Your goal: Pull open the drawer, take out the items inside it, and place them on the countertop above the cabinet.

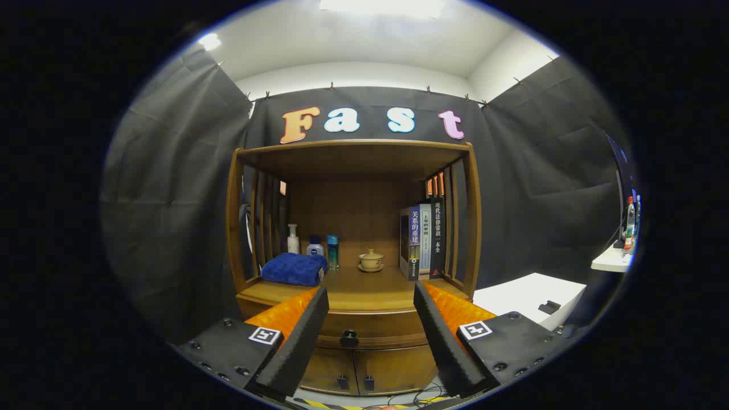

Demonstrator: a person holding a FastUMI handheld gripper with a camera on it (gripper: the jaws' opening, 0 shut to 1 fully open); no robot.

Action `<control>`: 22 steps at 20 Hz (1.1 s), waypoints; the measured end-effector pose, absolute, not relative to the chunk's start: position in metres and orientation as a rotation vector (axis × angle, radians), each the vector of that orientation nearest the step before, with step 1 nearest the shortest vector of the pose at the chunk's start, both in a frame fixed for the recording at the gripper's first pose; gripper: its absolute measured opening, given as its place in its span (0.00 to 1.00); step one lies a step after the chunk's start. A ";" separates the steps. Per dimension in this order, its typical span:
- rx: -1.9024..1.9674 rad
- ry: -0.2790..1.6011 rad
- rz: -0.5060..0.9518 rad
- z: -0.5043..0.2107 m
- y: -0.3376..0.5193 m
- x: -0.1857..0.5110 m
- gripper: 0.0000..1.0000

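Note:
A wooden cabinet (353,228) stands ahead of me against the black cloth wall. Its drawer (370,330) sits closed under the countertop (364,287), with a dark round knob (349,339) at its middle. My gripper (370,296) is open, and nothing lies between its fingers. The knob shows in the gap between the two fingers, some way beyond them. What the drawer holds is hidden.
On the countertop lie a folded blue towel (294,269), three small bottles (313,244), a lidded tea cup on a saucer (371,261) and upright books (422,240). Two cupboard doors (364,371) sit below the drawer. A white table (527,296) stands to the right.

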State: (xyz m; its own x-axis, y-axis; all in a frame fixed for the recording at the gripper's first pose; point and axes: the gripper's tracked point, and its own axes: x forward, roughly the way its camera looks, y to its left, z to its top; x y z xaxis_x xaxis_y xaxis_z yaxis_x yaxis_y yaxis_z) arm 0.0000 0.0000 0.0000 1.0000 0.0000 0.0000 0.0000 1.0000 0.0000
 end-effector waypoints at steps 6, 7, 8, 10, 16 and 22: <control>-0.009 0.025 0.031 -0.010 0.015 0.001 0.97; -0.012 0.025 0.030 -0.011 0.014 0.002 0.97; -0.014 0.024 0.028 -0.011 0.015 0.003 0.97; -0.013 0.022 0.030 -0.013 0.015 0.003 0.97; -0.002 0.005 0.024 -0.010 0.012 0.000 0.97; 0.008 -0.009 0.022 -0.010 0.002 -0.010 0.97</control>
